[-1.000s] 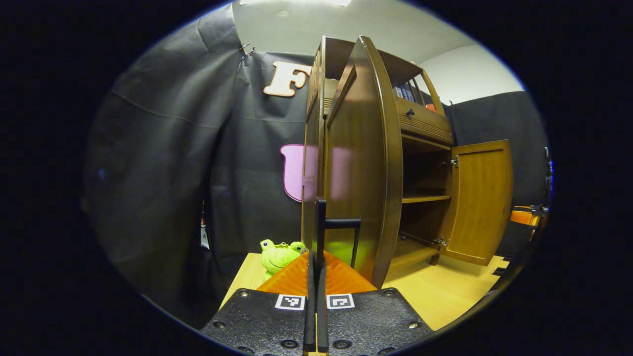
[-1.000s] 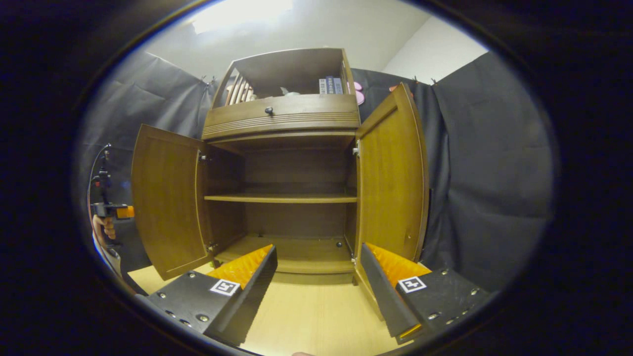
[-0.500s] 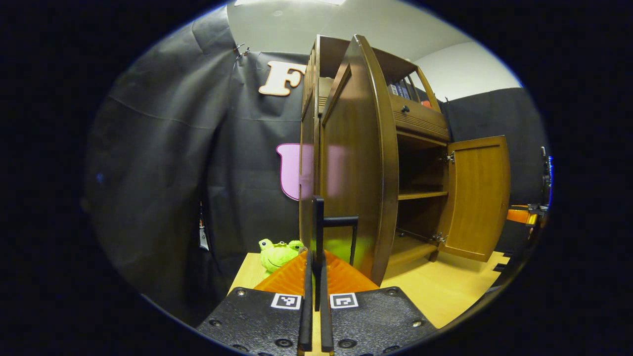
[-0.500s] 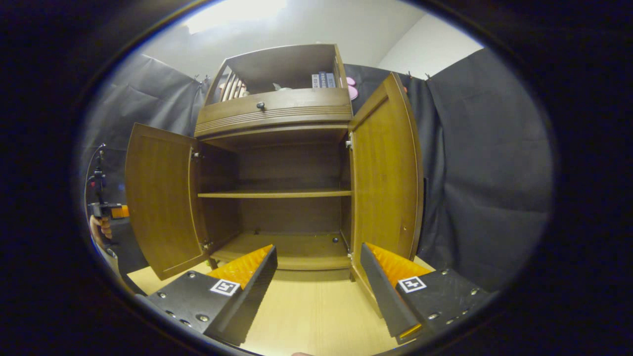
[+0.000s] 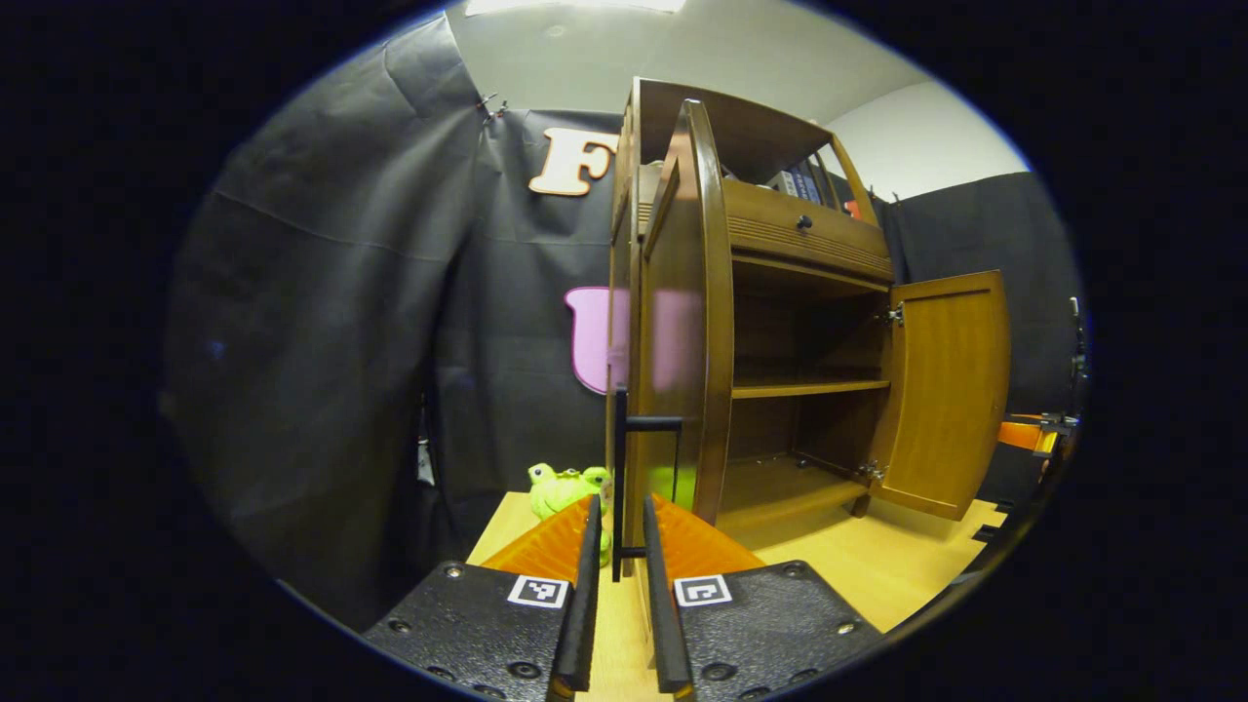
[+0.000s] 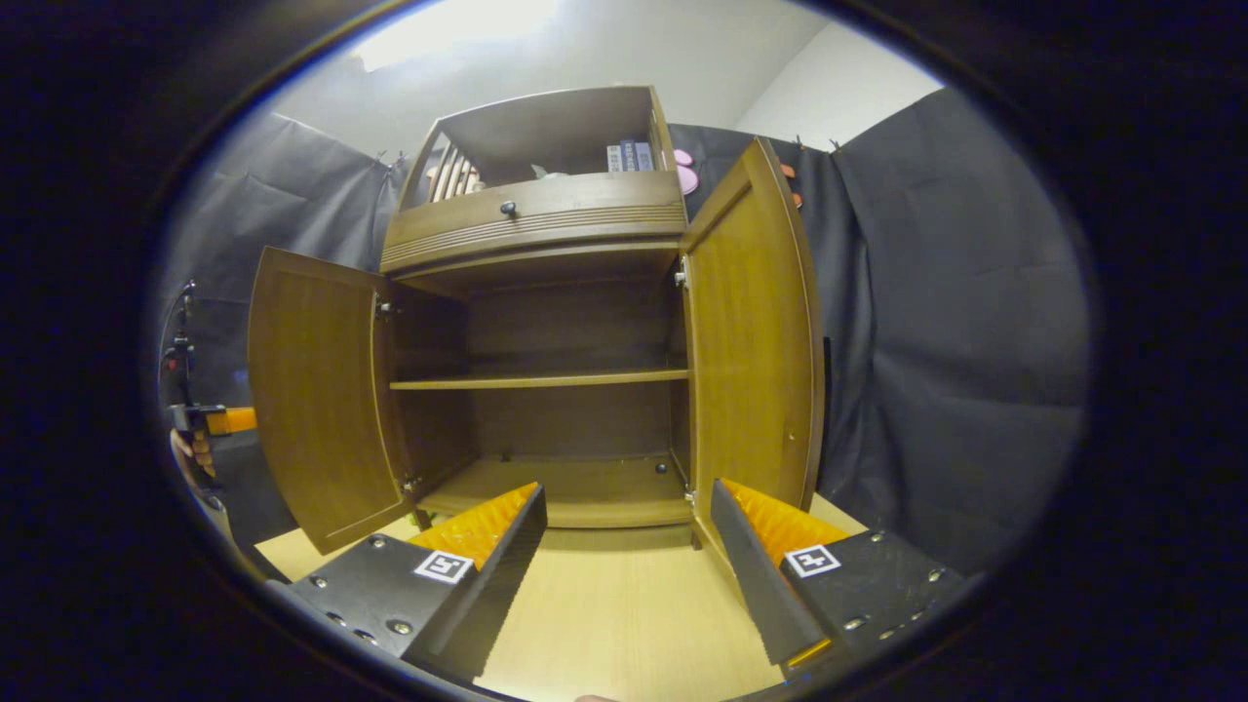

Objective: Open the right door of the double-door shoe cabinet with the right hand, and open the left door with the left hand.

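Wooden shoe cabinet fills the middle of the right gripper view, left door and right door both swung wide. Right gripper sits low centre, fingers spread apart on nothing. In the left gripper view, the left gripper is slightly parted around the door's black handle, not clamping it.

Left gripper pointing forward and level, fingers parted just a crack with a narrow gap between them. Right gripper spread wide, gripping nothing, also level. Far off in the right gripper view, a hand gripping the other gripper.
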